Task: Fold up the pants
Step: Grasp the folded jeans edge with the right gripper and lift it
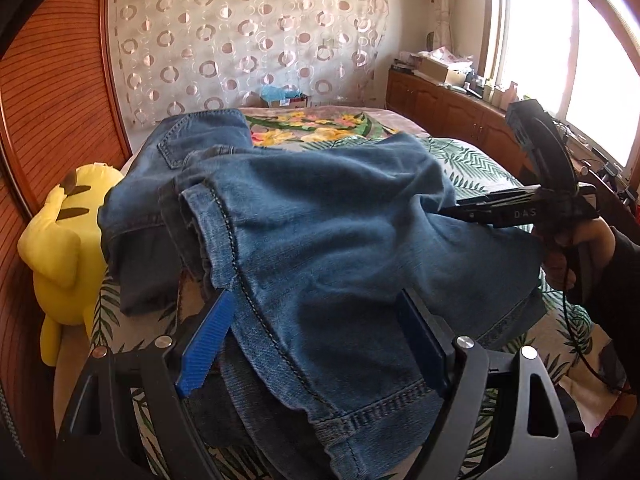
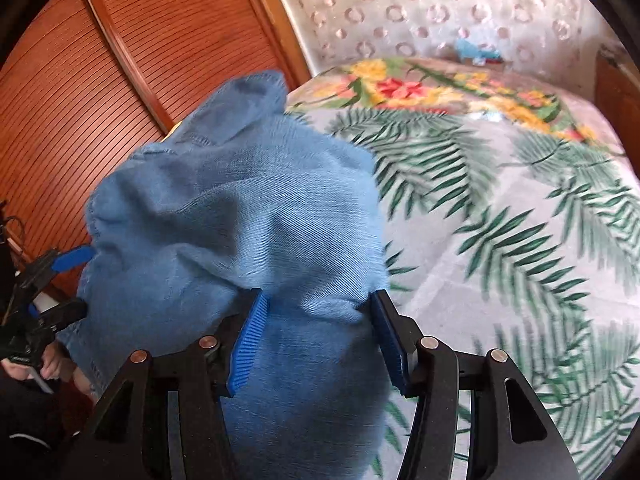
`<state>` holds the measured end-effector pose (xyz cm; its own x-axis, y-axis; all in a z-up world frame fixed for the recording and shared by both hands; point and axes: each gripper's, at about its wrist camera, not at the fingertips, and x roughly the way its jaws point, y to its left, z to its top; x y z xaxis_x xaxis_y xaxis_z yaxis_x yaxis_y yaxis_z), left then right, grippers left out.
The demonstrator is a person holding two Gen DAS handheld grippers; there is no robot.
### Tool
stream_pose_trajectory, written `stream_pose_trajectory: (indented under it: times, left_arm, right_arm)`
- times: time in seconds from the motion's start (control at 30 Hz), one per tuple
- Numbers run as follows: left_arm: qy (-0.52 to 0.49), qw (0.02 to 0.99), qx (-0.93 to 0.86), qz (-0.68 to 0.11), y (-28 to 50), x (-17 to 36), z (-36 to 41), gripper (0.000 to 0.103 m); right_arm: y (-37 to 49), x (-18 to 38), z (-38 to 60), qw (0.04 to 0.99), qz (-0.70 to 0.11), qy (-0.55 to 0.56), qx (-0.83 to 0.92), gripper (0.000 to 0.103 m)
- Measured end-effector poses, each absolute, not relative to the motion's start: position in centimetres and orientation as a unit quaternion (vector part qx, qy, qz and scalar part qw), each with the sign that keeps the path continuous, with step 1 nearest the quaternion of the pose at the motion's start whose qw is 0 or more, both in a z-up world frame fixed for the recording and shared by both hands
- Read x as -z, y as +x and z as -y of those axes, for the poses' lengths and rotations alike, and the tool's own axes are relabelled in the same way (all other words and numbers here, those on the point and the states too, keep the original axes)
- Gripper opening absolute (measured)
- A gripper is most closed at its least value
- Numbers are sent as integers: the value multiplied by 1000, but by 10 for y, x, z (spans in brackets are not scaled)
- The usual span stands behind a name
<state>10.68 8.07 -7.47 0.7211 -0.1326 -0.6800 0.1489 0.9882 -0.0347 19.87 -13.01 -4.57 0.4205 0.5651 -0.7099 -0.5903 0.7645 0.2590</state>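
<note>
1. Jeans (image 1: 320, 248) lie bunched on the bed (image 2: 500, 208), half folded.
2. My left gripper (image 1: 316, 344) and right gripper (image 2: 320, 340) both have fingers spread, denim between, not pinched.
3. I'd flatten the fold, then re-grip at the hem.

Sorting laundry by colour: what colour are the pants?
Blue denim pants, with pale seam stitching; clearest in the left wrist view.

Folded jeans (image 1: 304, 216) bulk over the near-left part of the bed (image 2: 500, 208), filling the gaps between both grippers' jaws. A yellow plush toy (image 1: 64, 248) and the wooden wardrobe (image 1: 52, 92) close the left side; the leaf-patterned cover to the right lies free.
</note>
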Motion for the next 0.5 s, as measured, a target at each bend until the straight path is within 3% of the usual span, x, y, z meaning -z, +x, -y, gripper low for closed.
stream_pose_trajectory:
  times: [0.03, 0.1, 0.17, 0.27, 0.5]
  left_arm:
    - [12, 927, 74, -367, 108, 76, -81, 83]
    - [12, 927, 71, -367, 107, 78, -82, 83]
    - [8, 927, 69, -367, 107, 77, -84, 83]
    - [2, 931, 70, -359, 105, 69, -84, 83]
    - [18, 942, 91, -324, 104, 33, -63, 83]
  right_arm:
    - [202, 48, 127, 840, -420, -16, -342, 55]
    - [204, 47, 126, 836, -421, -19, -352, 41]
    - [205, 47, 126, 828, -423, -11, -368, 18]
    - [193, 36, 130, 847, -396, -8, -354, 11]
    - [141, -24, 182, 901, -317, 10, -294, 11]
